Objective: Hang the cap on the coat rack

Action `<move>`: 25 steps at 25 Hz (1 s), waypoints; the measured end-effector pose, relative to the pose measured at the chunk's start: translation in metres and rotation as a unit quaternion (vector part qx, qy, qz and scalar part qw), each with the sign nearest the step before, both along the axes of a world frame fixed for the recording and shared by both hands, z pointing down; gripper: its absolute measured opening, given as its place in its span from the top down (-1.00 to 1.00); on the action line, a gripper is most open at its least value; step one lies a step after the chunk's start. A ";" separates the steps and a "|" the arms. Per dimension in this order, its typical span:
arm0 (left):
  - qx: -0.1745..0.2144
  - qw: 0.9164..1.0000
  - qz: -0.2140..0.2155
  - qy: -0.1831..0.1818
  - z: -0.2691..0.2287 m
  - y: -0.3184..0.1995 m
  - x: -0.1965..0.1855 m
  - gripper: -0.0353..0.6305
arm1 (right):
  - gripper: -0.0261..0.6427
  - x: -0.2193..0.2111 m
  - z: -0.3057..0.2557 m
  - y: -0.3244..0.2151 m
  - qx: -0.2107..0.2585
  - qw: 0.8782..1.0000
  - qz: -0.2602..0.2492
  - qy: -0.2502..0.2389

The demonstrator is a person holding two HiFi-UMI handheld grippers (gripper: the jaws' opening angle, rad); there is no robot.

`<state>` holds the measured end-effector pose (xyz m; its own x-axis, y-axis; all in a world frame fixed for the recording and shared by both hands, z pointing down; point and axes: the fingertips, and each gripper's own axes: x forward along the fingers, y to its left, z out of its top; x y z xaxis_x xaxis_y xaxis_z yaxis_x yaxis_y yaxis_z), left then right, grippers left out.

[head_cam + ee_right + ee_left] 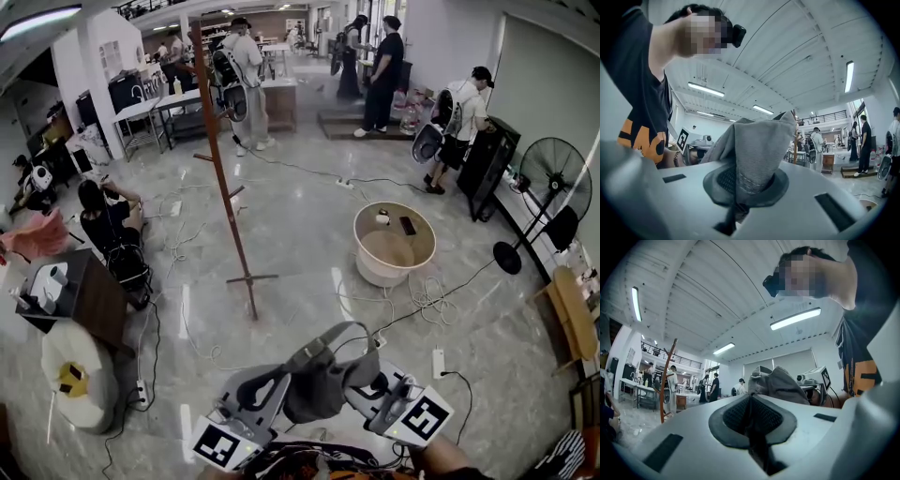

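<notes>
Left claw (274, 386) and right claw (367, 382) are both clenched on the soft grey fabric cap (317, 382) stretched between them, with the tall brown wooden coat rack (223, 178) well ahead and slightly left, nearer the left claw.

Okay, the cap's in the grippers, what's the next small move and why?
Probably carry the cap forward and leftward toward the coat rack. The right gripper is shut on its fabric, the left gripper shut at its other side, and the rack stands some way off across the floor.
</notes>
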<state>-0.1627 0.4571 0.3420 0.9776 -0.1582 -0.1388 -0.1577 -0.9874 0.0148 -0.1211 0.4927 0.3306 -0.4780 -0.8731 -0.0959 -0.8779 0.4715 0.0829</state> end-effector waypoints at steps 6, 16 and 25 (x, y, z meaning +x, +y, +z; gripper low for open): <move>-0.003 1.000 0.006 -0.024 0.007 0.010 0.013 0.79 | 0.88 0.018 0.014 0.005 -0.016 1.000 -0.001 -0.013; -0.023 0.999 -0.006 -0.027 0.010 -0.067 0.026 0.79 | 0.88 0.031 0.013 -0.071 -0.049 0.998 -0.024 0.015; -0.036 0.999 -0.009 -0.007 0.004 -0.181 0.047 0.79 | 0.88 0.039 0.003 -0.193 -0.038 0.999 -0.030 0.012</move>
<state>-0.1154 0.2759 0.3458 0.9764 -0.1841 -0.1130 -0.1752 -0.9809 0.0840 -0.0817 0.3000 0.3336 -0.5314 -0.8469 -0.0182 -0.8459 0.5293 0.0658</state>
